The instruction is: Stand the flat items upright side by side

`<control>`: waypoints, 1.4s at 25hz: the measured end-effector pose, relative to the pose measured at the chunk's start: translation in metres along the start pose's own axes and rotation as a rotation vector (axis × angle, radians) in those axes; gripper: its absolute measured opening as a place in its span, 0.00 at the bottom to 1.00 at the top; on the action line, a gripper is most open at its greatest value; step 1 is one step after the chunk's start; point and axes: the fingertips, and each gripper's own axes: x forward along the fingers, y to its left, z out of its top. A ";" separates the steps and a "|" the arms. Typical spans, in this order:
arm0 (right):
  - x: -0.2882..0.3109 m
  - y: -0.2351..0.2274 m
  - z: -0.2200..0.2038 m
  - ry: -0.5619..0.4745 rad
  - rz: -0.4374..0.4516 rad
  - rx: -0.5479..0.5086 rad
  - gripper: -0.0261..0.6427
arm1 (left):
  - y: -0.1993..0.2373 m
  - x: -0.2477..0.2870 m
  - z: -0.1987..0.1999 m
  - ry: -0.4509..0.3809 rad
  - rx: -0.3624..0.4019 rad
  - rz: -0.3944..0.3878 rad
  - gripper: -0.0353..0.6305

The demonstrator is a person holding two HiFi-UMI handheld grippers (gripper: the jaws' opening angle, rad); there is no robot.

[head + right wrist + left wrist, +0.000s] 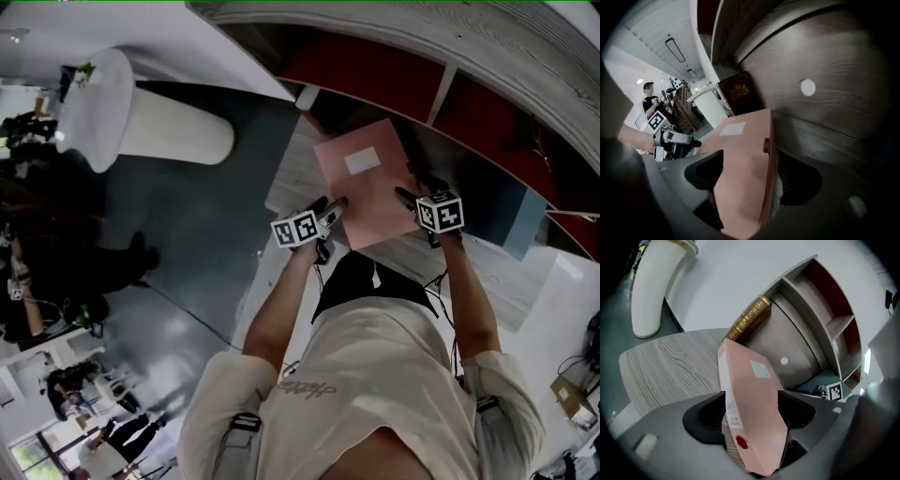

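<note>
There is one pink file box [361,183], one dark book with gilt tooling [750,317], one white fluted pedestal [649,287], one wood-grain table [665,366], one curved shelf unit [820,310], and two claws, the left claw [333,206] and the right claw [405,197], each bearing one marker cube.

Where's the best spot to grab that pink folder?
By its near edge, pinching across its thin side and coming in from the front. The pink folder is wide and flat, too broad to span across its face, and the shelf stands behind it. The left gripper clamps it so.
</note>
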 end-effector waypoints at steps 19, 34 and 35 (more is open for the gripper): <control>0.051 -0.008 -0.017 0.229 0.068 0.096 0.68 | 0.019 0.042 -0.005 0.215 0.039 -0.039 0.53; 0.016 0.014 0.002 0.038 0.009 -0.016 0.67 | -0.012 0.012 0.021 0.157 0.302 -0.042 0.50; 0.012 0.016 0.005 0.019 0.006 -0.032 0.67 | -0.017 0.008 0.026 0.139 0.328 -0.045 0.49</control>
